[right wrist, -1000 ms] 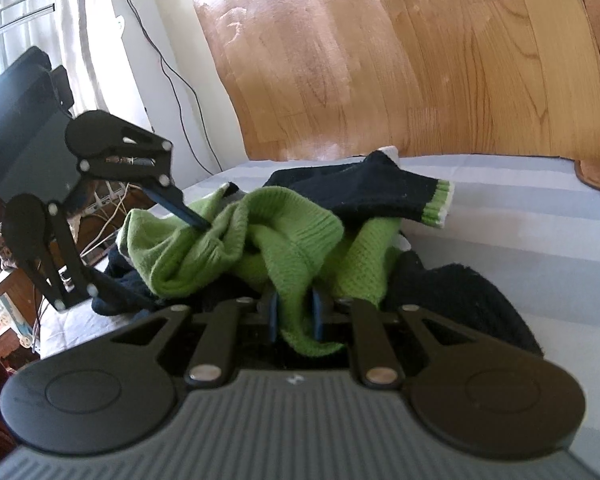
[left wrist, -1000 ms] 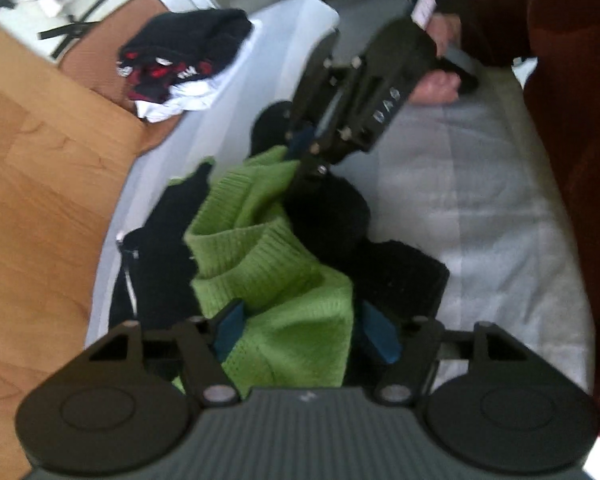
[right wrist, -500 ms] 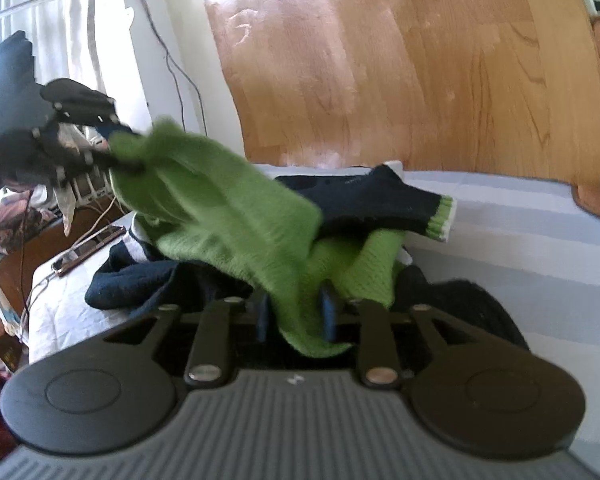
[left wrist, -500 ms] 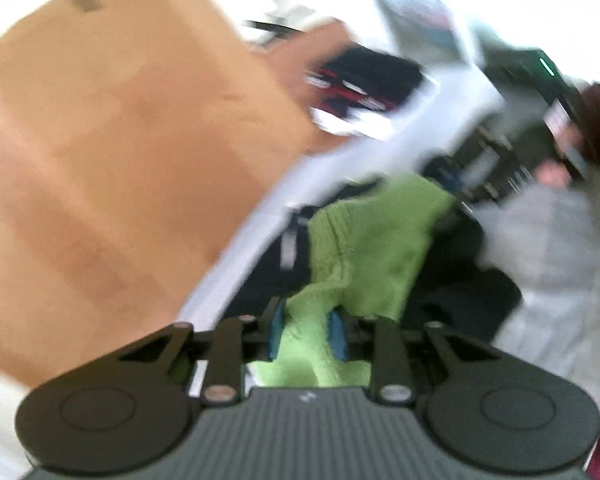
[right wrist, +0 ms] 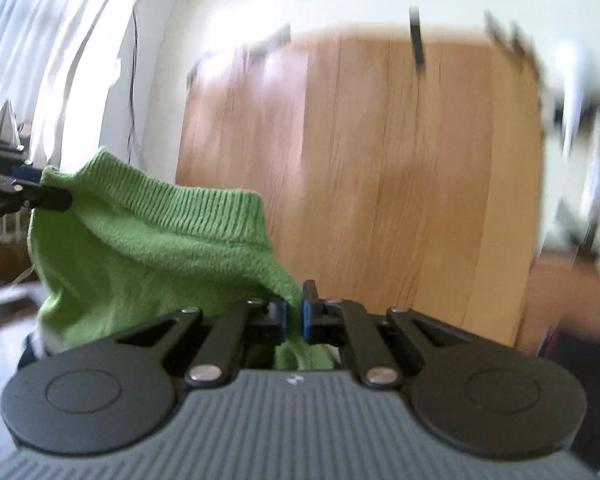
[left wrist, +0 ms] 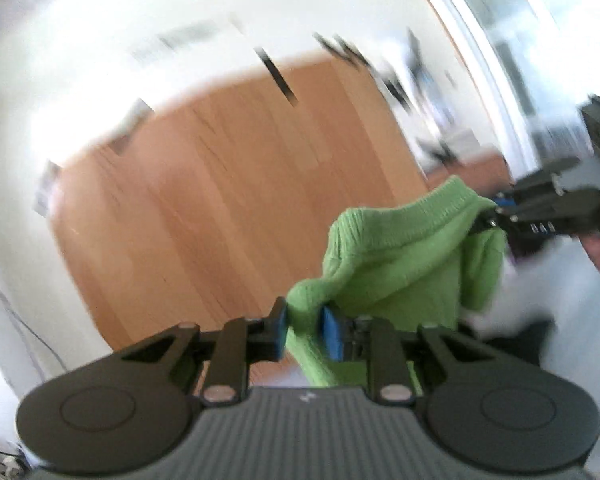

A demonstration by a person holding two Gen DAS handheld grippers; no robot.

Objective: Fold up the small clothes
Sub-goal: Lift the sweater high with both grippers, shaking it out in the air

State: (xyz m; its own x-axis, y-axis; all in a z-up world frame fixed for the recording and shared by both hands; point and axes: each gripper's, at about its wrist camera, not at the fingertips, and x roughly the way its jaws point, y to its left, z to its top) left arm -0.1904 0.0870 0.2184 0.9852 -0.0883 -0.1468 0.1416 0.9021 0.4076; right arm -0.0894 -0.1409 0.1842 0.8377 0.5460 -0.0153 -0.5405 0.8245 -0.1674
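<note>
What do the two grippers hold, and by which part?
Both hold the green sock: left gripper pinches one end, right gripper the opposite end, near the ribbed cuff.

A blurred wooden floor (left wrist: 228, 208) meets a white wall (right wrist: 228, 4), where a dark cable (right wrist: 133, 80) hangs.

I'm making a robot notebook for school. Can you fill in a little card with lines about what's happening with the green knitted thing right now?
Item: green knitted garment, ribbed at one edge
Left gripper: jaws shut on one end of the garment
Right gripper: jaws shut on the other end
Garment state: lifted, hanging slack between the two grippers, not folded yet
Background: wooden floor, white wall, both blurred
Other clothes: too blurred to tell
</note>
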